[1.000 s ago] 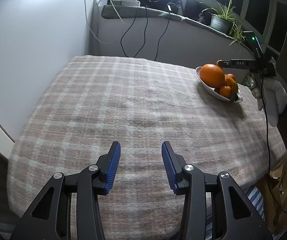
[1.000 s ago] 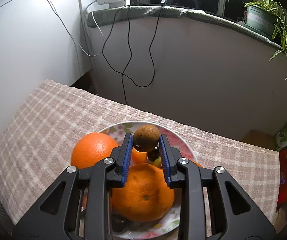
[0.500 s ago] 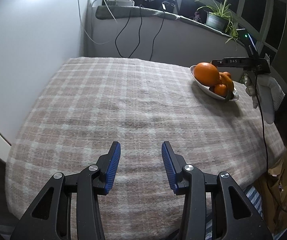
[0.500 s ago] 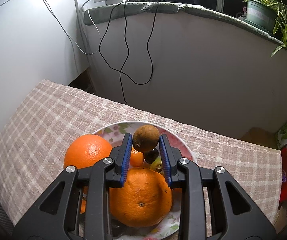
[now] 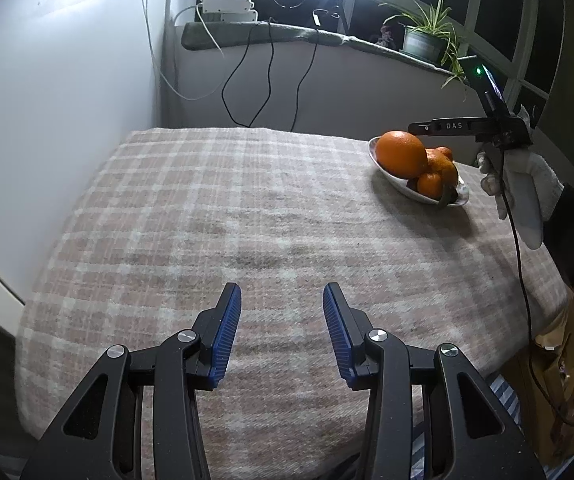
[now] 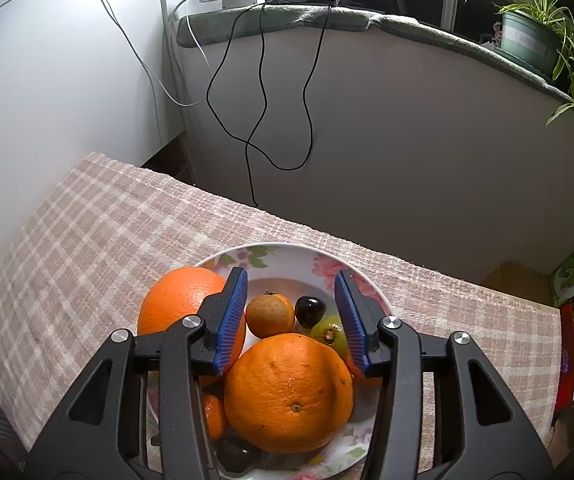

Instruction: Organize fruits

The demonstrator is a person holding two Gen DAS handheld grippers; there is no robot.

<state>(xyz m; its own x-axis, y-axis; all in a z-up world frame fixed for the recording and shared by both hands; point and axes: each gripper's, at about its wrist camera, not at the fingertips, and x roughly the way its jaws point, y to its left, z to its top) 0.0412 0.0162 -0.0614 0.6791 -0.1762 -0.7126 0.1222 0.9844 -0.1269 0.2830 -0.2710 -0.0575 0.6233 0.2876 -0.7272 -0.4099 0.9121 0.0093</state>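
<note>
Dropped from the right gripper (image 6: 290, 308) since a second ago, the small brown fruit (image 6: 270, 316) now lies in the floral bowl (image 6: 287, 254) rather than pinched between the blue pads, whose jaws are opening and touch nothing. That fruit sits below and between the fingertips, nearer the left pad, resting against a small orange at its 3 o'clock edge. A dark cherry-like fruit (image 6: 309, 311) lies at 3 o'clock from it, a green fruit (image 6: 330, 335) at about 4 o'clock, and a big orange (image 6: 289, 392) at 6 o'clock, under the gripper's throat. Another large orange (image 6: 181, 304) sits at 9 o'clock, partly behind the left finger. From the left wrist view, the left gripper (image 5: 282, 332) hangs with jaws apart and empty over the checked tablecloth (image 5: 207, 208), well apart from the bowl, which stands at about 2 o'clock from it.
</note>
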